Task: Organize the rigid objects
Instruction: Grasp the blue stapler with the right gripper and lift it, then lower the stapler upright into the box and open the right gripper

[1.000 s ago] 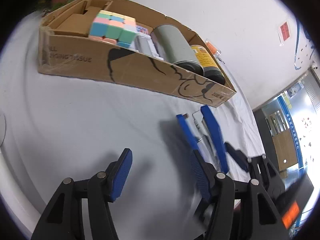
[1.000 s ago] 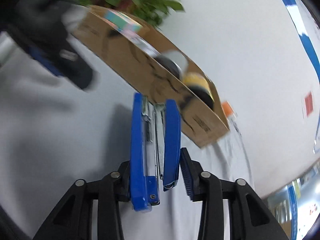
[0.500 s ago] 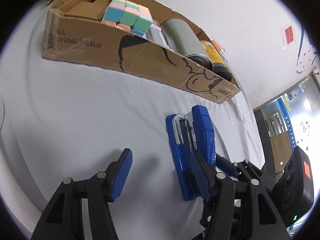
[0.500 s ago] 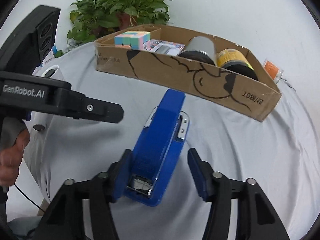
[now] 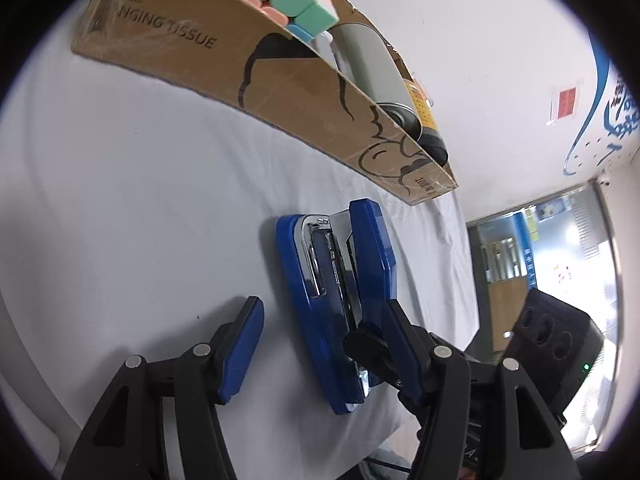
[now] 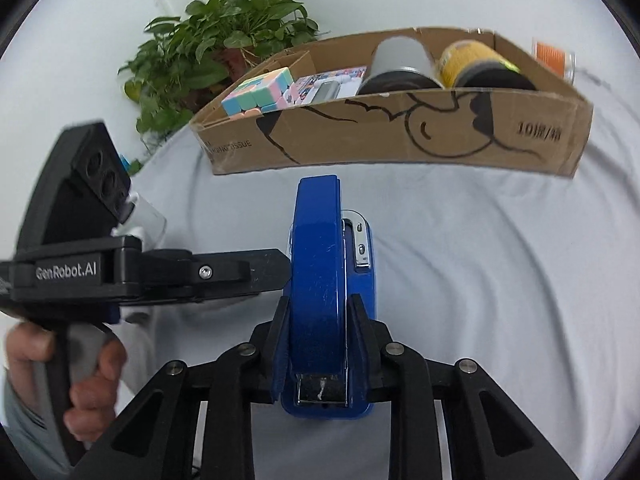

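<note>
Our right claw (image 6: pixel 318 344) is clamped on the rear end of the blue stapler (image 6: pixel 326 280), one finger pressed to each flank. The stapler sits at the centre of the right wrist view, on or just above the grey surface (image 6: pixel 480 280); we cannot tell which. Its long axis runs straight up the frame from the claw toward the cardboard box (image 6: pixel 400 136) across the top, where a puzzle cube (image 6: pixel 256 94) and cans (image 6: pixel 400 62) already lie. Our left claw (image 5: pixel 320 356) stands open, its right finger beside the stapler, gripping nothing. We judge the right hand nearer, so it should carry the stapler forward over the box's near wall.
</note>
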The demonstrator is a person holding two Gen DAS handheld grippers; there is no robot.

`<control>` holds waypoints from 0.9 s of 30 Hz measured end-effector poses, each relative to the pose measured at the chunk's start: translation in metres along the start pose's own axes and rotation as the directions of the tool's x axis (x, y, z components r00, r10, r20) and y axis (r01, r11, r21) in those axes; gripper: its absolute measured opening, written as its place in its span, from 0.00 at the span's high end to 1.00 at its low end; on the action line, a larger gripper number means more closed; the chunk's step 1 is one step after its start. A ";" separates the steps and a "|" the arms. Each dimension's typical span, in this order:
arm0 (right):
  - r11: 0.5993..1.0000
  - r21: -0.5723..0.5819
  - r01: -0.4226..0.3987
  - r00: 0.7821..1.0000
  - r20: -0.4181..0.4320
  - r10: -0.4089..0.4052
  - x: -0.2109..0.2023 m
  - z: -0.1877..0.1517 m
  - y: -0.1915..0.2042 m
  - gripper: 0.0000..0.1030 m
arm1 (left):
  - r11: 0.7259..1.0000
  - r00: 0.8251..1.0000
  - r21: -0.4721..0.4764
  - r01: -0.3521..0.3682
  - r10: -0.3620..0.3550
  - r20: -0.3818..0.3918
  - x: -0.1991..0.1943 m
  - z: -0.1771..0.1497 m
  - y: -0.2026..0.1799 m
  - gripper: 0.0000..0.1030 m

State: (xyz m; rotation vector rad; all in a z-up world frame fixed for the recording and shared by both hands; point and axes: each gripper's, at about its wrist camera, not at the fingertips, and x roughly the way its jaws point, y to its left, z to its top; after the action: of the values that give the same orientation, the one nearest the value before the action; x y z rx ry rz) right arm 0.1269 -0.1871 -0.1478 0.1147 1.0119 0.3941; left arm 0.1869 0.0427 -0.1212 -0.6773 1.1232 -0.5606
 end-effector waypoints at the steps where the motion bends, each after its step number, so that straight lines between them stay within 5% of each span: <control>1: 0.999 0.024 -0.029 1.000 -0.006 0.029 0.001 0.001 -0.003 0.76 | 1.000 1.000 -0.009 0.012 -0.012 -0.001 0.000 0.001 0.002 0.42; 4: 0.994 0.076 -0.076 0.997 -0.017 0.078 0.004 0.004 -0.006 0.76 | 0.999 0.999 -0.016 0.040 -0.040 -0.007 -0.001 0.002 0.004 0.44; 6: 0.985 0.129 -0.118 0.992 -0.023 0.122 0.004 0.005 -0.009 0.76 | 0.998 0.998 0.012 0.069 -0.069 -0.002 -0.004 0.004 -0.002 0.57; 10: 0.975 0.164 -0.151 0.987 -0.027 0.157 0.005 0.008 -0.008 0.77 | 0.997 1.000 0.077 0.015 -0.017 0.021 -0.013 0.012 -0.014 0.73; 16: 0.972 0.138 -0.190 0.982 0.028 0.188 -0.002 0.036 0.004 0.77 | 0.989 0.994 0.147 0.010 -0.025 0.102 -0.044 0.045 -0.038 0.75; 27: 0.981 -0.036 -0.190 0.962 0.192 0.194 -0.022 0.198 0.053 0.77 | 0.956 0.969 0.286 -0.066 -0.007 0.247 -0.098 0.188 -0.084 0.75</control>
State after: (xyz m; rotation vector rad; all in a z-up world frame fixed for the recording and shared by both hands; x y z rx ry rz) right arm 0.2698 -0.1286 -0.0105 0.2334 0.8060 0.5577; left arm 0.3242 0.0943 0.0531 -0.4566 0.7966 -0.5856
